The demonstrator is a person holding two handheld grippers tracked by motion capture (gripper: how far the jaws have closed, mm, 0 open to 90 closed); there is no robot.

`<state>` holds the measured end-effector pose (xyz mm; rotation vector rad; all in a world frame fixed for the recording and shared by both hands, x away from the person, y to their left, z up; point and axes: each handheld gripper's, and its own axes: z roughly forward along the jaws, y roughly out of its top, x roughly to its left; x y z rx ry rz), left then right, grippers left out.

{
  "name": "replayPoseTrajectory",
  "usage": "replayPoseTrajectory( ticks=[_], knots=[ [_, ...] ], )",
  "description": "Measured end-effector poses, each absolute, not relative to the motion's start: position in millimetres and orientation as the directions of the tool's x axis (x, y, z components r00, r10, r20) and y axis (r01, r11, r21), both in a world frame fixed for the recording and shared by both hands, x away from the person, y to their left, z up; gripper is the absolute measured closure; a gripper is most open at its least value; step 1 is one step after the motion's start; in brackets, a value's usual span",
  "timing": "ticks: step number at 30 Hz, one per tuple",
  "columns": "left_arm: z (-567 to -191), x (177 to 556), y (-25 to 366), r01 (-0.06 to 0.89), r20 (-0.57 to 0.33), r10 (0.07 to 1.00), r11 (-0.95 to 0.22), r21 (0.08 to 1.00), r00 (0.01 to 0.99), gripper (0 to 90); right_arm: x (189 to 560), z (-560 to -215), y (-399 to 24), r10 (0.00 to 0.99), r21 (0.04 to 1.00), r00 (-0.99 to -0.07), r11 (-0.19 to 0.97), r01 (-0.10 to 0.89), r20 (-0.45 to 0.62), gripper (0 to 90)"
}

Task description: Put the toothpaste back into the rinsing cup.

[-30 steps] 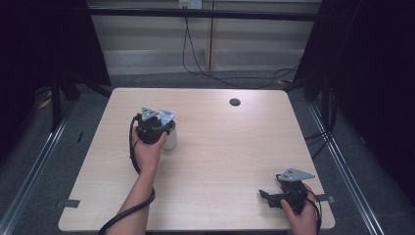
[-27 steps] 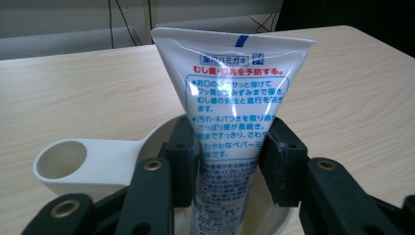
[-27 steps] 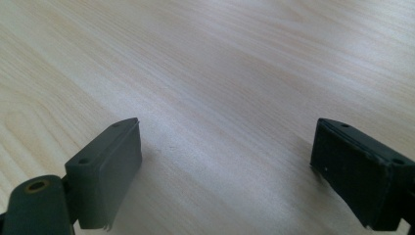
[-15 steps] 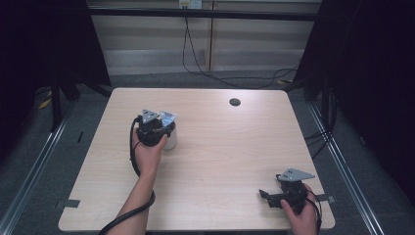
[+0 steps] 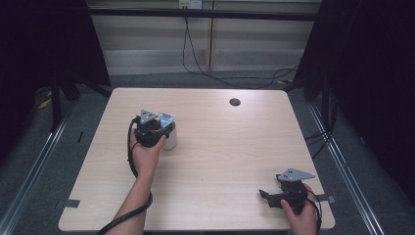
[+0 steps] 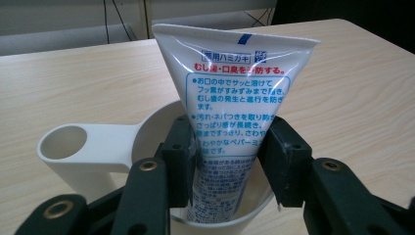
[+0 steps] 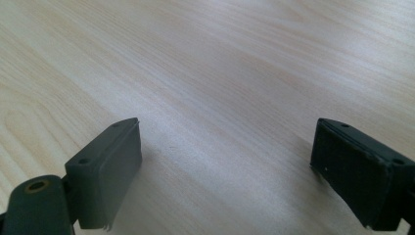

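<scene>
Two claws are at work over one pale wooden table (image 5: 210, 161), and the white cup (image 6: 147, 147) serves as the landmark for everything else. That cup stands upright on the left half of the table, with a flat handle that ends in a round ring (image 6: 63, 142) sticking out to the left in the left gripper view. A white toothpaste tube (image 6: 230, 112) printed with blue and red Japanese text stands inside the cup, its flat crimped end up and leaning a little, its lower end down in the cup.

The left claw (image 6: 227, 156) sits right over the cup's near rim, one jaw on each side of the tube at the level of the cup's mouth. Its jaws have just been opening slightly; they stand narrowly apart with the tube between them. The pads (image 6: 183, 161) lie close against the tube's sides, and whether they press on it I cannot tell. In the high view the left claw (image 5: 157, 126) covers most of the cup (image 5: 170, 141).

The right claw (image 7: 225, 171) is well apart from the cup, near the table's front right corner, held by the right hand (image 5: 301, 215). Its jaws stand wide open over bare wood with nothing between them.
</scene>
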<state>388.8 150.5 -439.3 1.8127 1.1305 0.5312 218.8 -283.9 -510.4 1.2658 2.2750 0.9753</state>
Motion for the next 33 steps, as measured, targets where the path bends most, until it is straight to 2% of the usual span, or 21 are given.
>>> replayPoseTrajectory(
  ticks=[33],
  knots=[
    [-434.2,386.5,154.7,0.463,-0.105,0.864,-0.158,0.872,0.492,37.7,218.7,-510.4,-283.9,0.846,0.716,-0.533,0.360,0.598,0.020,11.0]
  ],
)
